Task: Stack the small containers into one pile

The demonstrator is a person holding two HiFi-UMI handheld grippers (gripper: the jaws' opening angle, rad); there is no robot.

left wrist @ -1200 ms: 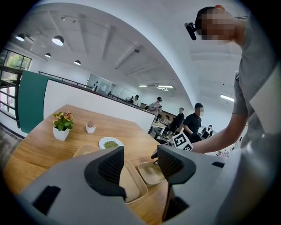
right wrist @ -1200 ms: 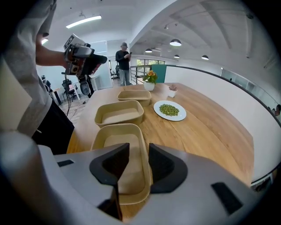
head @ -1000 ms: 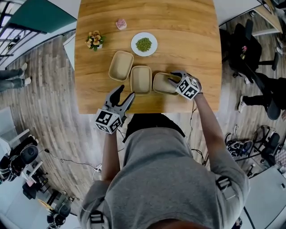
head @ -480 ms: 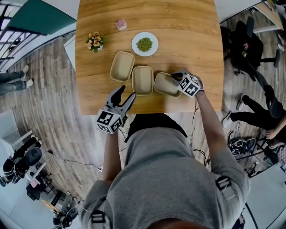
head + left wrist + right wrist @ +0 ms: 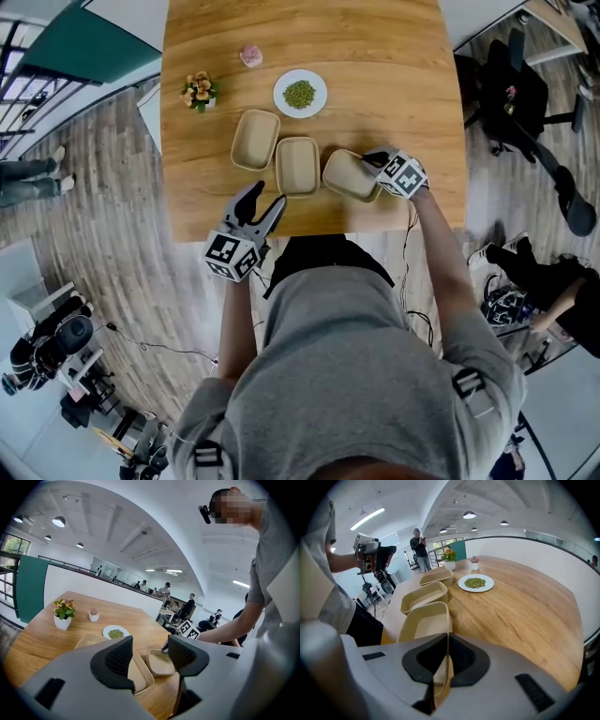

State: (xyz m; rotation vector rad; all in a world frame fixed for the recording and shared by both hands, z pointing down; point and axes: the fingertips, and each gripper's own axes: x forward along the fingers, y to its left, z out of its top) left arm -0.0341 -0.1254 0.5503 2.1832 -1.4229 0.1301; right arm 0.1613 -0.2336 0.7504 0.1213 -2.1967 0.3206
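While no container sits inside another yet, I judge the stacking to be at its first pick: none of the two nestings is done.

Nearest, the left gripper [image 5: 265, 195] hangs over the table's near edge. Its jaws are wide apart with nothing between them. The right gripper [image 5: 371, 159] is closing on one wall of the right container [image 5: 347, 176], and the thin rim sits between the pads, pinched. The container's base looks to be down on the table [image 5: 412, 84], not lifted as far as I can tell.

Left to do: put it into the middle container [image 5: 297, 167] just beside it, then join those with the left container [image 5: 255, 140]. I cannot tell whether the left one touches the middle one or is only just beside it.

Counts:
- Containers: three, all empty, in one row.
- Grippers: two.
- Farther back: one white plate [image 5: 300, 94] of green bits, one flower pot [image 5: 199, 89] and one small pink-topped pot [image 5: 250, 56].
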